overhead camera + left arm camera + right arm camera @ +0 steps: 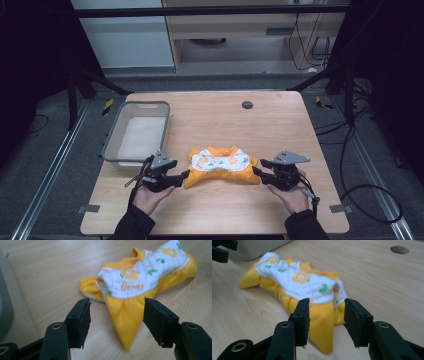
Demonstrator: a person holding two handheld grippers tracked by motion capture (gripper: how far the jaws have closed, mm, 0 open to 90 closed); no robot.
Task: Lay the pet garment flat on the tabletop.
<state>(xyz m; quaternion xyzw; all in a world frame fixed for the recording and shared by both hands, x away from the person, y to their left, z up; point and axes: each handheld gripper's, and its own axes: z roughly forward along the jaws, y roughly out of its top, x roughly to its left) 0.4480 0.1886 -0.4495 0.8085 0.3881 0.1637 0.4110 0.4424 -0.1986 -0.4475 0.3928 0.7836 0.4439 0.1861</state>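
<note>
Centre of the light wooden table (215,210) lies a small yellow and white fabric garment with an orange flower print (221,164), spread flat with its two yellow corners pointing out to either side. The word "flowers" reads on its white panel in the left gripper view.

On the garment's left side, the left black two-jaw gripper (181,176) sits low at the table, held in the person's left hand (150,196). Its jaws stand wide apart, and in its own view the garment's pointed yellow corner (126,322) lies between them, touching neither pad as far as the blur lets me judge.

On the garment's right side, the right black two-jaw gripper (259,171) mirrors it, held in the right hand (294,197). Its jaws are also parted, straddling the other yellow corner (322,325), with gaps showing on both sides.

Beyond the garment's left end rests a grey rectangular plastic basket (116,134), near but not touching the cloth. Well beyond the garment, toward the far edge, sits a small dark round disc (247,105) set in the tabletop.
</note>
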